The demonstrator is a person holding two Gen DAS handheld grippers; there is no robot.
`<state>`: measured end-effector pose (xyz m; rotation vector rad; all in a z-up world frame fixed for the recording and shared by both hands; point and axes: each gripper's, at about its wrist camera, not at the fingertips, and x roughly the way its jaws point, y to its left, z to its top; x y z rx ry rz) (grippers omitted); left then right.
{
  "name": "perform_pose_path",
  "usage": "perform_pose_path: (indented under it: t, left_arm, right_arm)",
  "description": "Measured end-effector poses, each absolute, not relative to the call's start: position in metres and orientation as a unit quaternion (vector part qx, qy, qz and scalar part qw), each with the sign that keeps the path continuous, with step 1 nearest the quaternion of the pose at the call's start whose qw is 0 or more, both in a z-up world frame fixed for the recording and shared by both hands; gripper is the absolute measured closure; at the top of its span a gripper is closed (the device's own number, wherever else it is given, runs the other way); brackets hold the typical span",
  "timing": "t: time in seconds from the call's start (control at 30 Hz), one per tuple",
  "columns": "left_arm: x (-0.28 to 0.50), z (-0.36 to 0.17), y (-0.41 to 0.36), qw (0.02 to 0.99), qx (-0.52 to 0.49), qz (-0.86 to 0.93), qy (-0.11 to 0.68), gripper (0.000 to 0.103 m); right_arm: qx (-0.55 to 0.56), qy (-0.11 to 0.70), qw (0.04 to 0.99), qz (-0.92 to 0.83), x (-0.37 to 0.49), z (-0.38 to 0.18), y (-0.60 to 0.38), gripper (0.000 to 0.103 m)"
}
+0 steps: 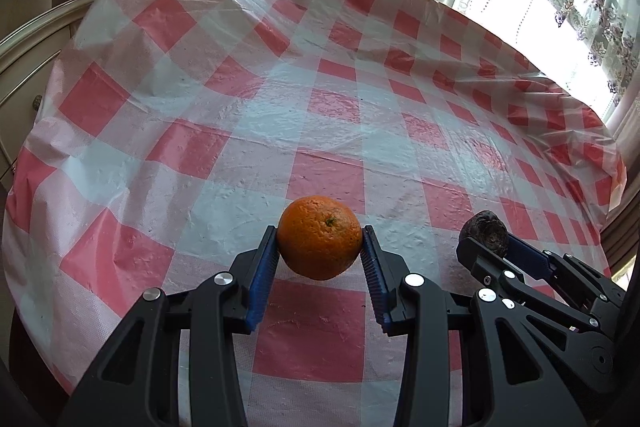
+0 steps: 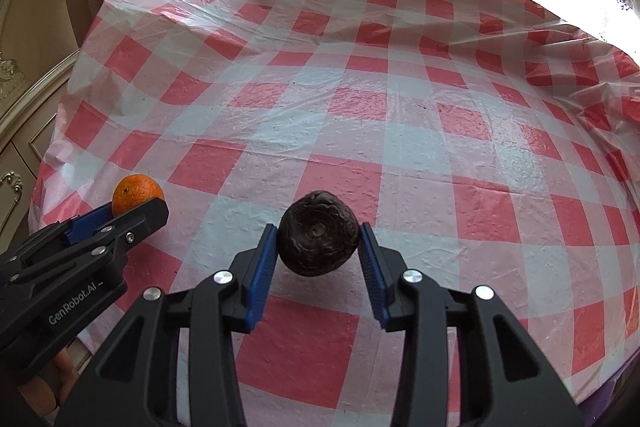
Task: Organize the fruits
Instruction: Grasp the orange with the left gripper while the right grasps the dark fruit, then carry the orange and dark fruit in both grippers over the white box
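Orange, pebbled rind covers the round citrus fruit (image 1: 320,237), which shows a small green stem scar near its top and no visible damage. It sits clamped between the blue ribbed pads (image 1: 264,281) of the left gripper (image 1: 320,247), both pads pressed against its sides, jaws parted only to the fruit's width. The fruit appears raised just off the red-and-white checked plastic tablecloth (image 1: 280,99), near the table's near edge.

Second item: a dark brown, wrinkled, roundish fruit (image 2: 318,233) with a ringed stem end facing the camera. The right gripper (image 2: 319,247) grips it the same way, blue ribbed pads (image 2: 262,279) tight on either side, jaws set to its width. It also appears to hang slightly above the cloth, near the near edge.

From the left wrist view, the right gripper (image 1: 486,241) and its dark fruit (image 1: 484,233) lie near, toward the table's right side. From the right wrist view, the left gripper (image 2: 134,209) carries the orange (image 2: 137,193) by the table's left edge.
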<state>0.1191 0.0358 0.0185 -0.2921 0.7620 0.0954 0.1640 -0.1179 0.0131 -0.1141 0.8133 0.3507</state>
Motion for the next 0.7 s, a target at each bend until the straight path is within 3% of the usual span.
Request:
perform_pose_path:
  t: [0.7]
  left_arm:
    - [0.108,0.043,0.004,0.938,-0.063,0.048,0.339,0.064]
  right_arm:
    - [-0.015,0.384,0.910,0.155,0.145,0.029,-0.154,0.062]
